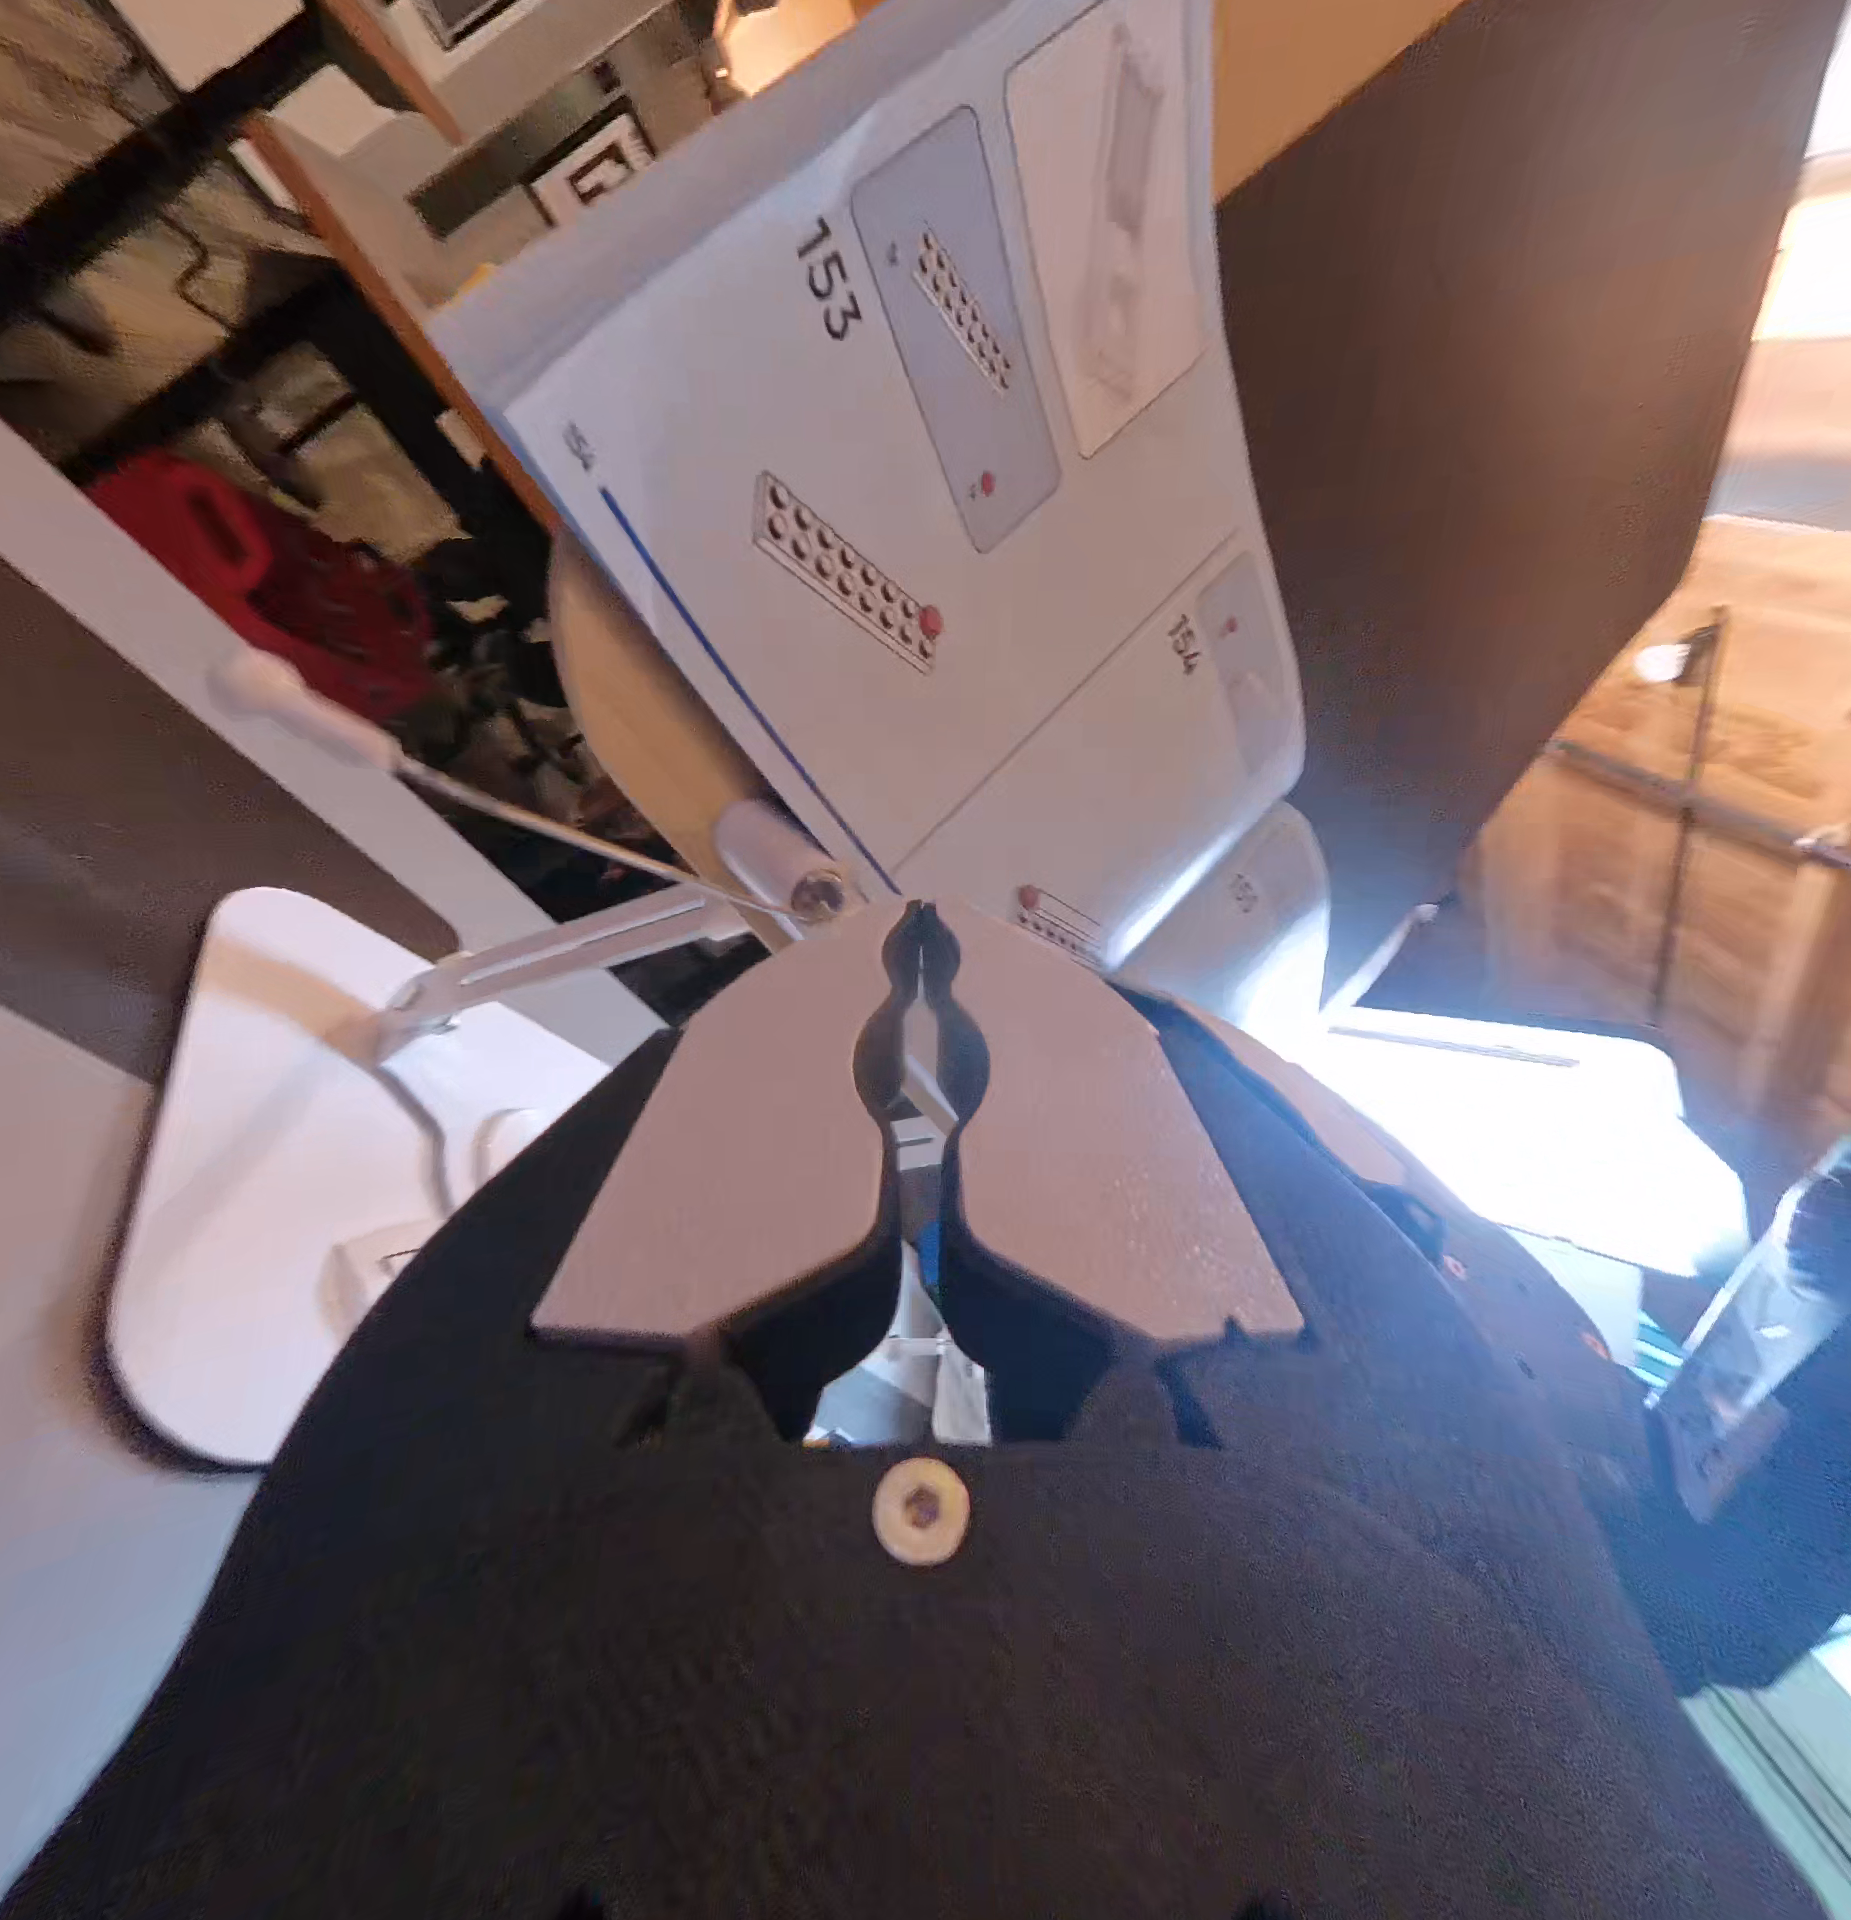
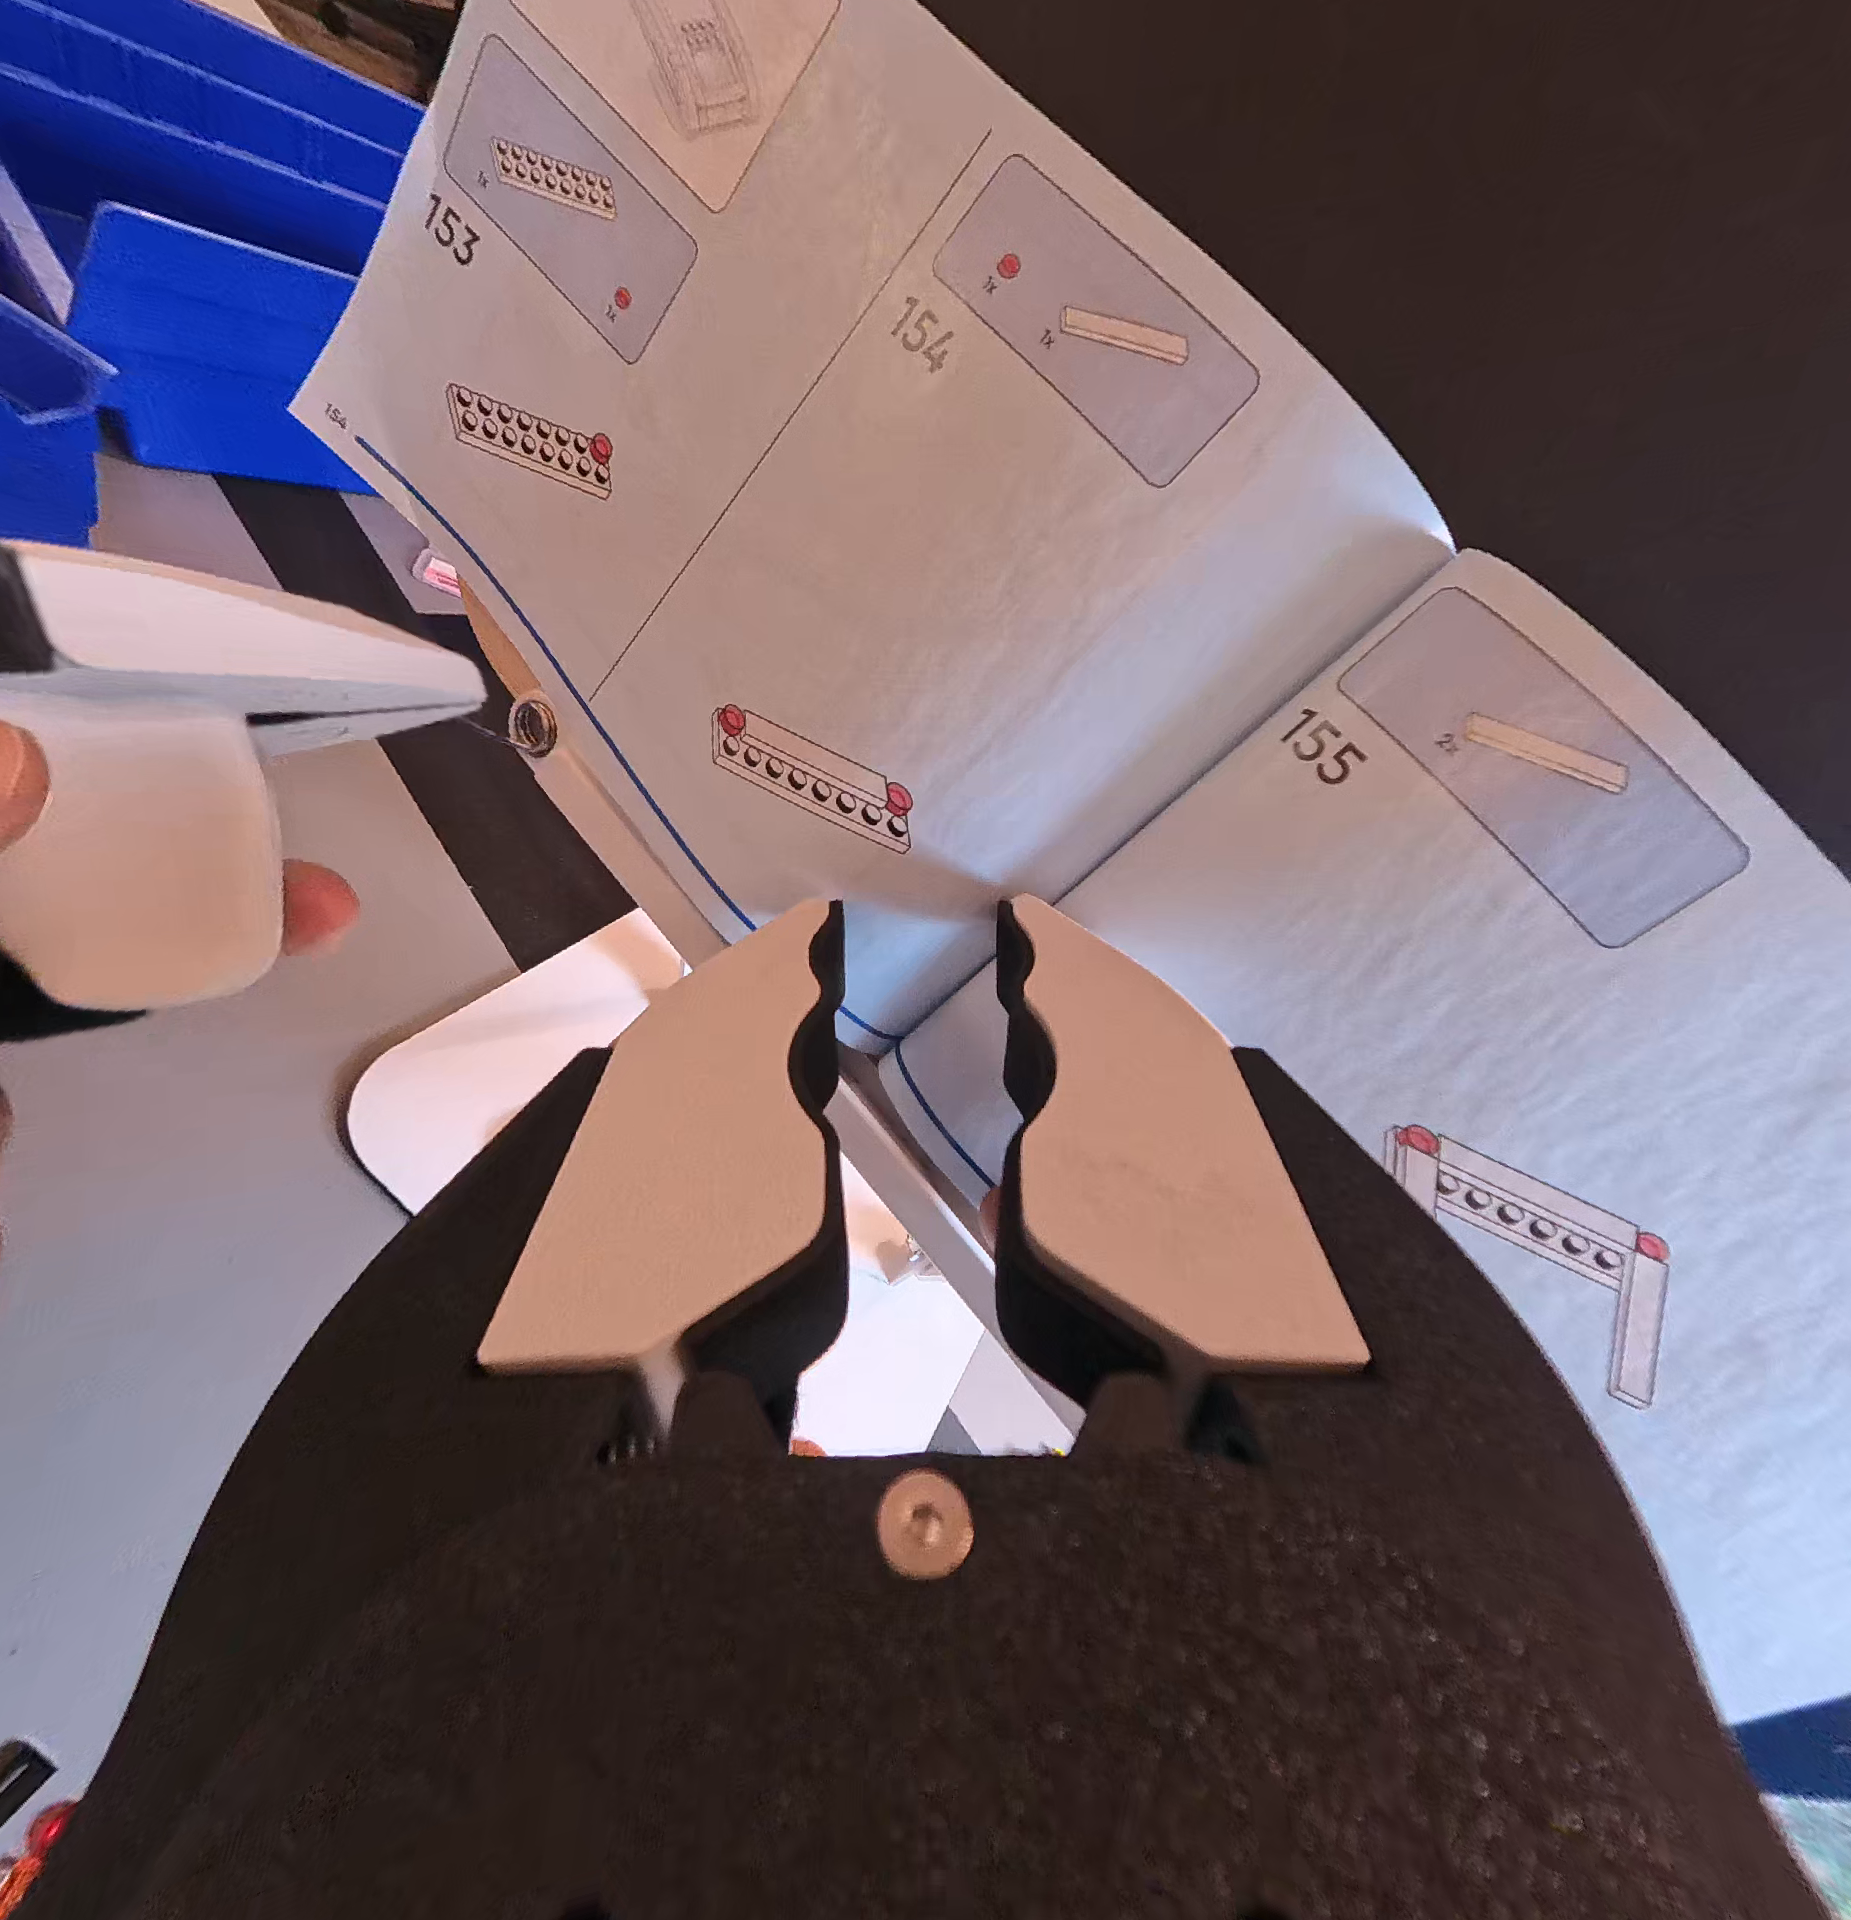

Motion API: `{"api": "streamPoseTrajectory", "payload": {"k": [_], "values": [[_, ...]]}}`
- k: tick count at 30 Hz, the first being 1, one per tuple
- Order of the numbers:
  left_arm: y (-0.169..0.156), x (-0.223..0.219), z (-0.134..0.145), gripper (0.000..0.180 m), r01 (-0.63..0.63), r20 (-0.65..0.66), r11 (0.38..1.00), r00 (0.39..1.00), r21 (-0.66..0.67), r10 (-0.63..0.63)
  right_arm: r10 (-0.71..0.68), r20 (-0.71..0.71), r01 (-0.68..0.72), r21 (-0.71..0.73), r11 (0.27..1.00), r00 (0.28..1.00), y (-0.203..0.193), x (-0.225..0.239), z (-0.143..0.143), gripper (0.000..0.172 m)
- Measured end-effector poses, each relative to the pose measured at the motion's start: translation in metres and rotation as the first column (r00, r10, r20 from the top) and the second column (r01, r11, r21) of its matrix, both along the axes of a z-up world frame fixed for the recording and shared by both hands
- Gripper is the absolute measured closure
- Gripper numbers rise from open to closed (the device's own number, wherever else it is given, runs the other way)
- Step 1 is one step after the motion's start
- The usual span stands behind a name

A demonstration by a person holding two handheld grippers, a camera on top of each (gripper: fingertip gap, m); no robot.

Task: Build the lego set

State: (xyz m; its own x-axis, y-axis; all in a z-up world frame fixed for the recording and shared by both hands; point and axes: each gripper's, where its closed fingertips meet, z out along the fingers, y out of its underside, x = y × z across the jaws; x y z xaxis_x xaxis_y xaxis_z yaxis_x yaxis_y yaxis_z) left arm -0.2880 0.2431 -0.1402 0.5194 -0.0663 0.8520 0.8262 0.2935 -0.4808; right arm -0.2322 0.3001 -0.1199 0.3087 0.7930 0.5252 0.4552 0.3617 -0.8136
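Left wrist view shows the left tongs (image 1: pixel 921 912) closed tip to tip with nothing visible between the pads, just below the lower edge of an open instruction booklet (image 1: pixel 900 540) propped on a white book stand (image 1: pixel 277 1164). Just left of the tips sits the stand's white page-holder arm (image 1: pixel 770 847) with its thin wire, and a dark wall panel (image 1: pixel 1503 416) rises to the right. Right wrist view gives what that one lacks: the right tongs (image 2: pixel 921 914) stand narrowly parted, their tips at the booklet's bottom edge beside the spine fold, the pads not pressing on anything that can be made out. It also shows both facing pages, blue bins (image 2: pixel 173 312) beyond on the left, the grey tabletop (image 2: pixel 173 1247), and the left tongs' white fingers (image 2: pixel 360 686) pointing at the stand's spring clip (image 2: pixel 531 719), gripped by a hand (image 2: pixel 7 790).
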Motion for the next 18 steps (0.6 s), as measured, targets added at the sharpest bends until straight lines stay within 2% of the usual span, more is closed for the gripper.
{"api": "streamPoseTrajectory", "payload": {"k": [3, 6, 8, 10, 13, 14, 15, 18], "values": [[-0.004, -0.004, -0.01, 0.177, 0.003, 0.053, 1.0, 0.999, -0.028, -0.002, 0.001, 0.002, -0.001, -0.001, 1.0, 1.0, 0.0, 0.0, 0.0, 0.145], [-0.01, 0.002, -0.027, 0.154, 0.026, 0.16, 1.0, 0.987, 0.004, -0.026, 0.002, 0.002, -0.002, -0.001, 1.0, 1.0, 0.0, 0.0, 0.0, 0.145], [-0.006, -0.001, -0.037, 0.129, 0.051, 0.241, 0.998, 0.969, 0.027, -0.056, 0.002, 0.004, -0.002, 0.0, 1.0, 1.0, 0.0, 0.0, 0.0, 0.145], [-0.004, -0.014, -0.038, 0.122, 0.026, 0.28, 0.999, 0.959, 0.047, -0.038, 0.002, 0.01, -0.002, 0.0, 1.0, 1.0, -0.001, 0.0, 0.0, 0.145], [0.004, -0.036, -0.039, 0.131, -0.017, 0.302, 0.999, 0.953, 0.03, 0.007, 0.001, 0.016, -0.001, 0.005, 1.0, 1.0, -0.001, 0.0, 0.0, 0.144], [0.006, -0.04, -0.036, 0.148, -0.013, 0.305, 0.999, 0.952, 0.046, -0.002, 0.0, 0.018, 0.0, 0.005, 1.0, 1.0, 0.0, 0.0, 0.0, 0.145], [0.007, -0.042, -0.031, 0.172, -0.008, 0.301, 0.997, 0.954, 0.071, -0.013, -0.002, 0.02, 0.002, 0.003, 1.0, 1.0, 0.0, 0.0, 0.0, 0.145], [0.001, -0.041, -0.019, 0.178, -0.031, 0.272, 0.992, 0.962, 0.123, -0.004, -0.013, 0.019, 0.013, 0.001, 1.0, 1.0, 0.001, 0.0, 0.001, 0.147]]}}
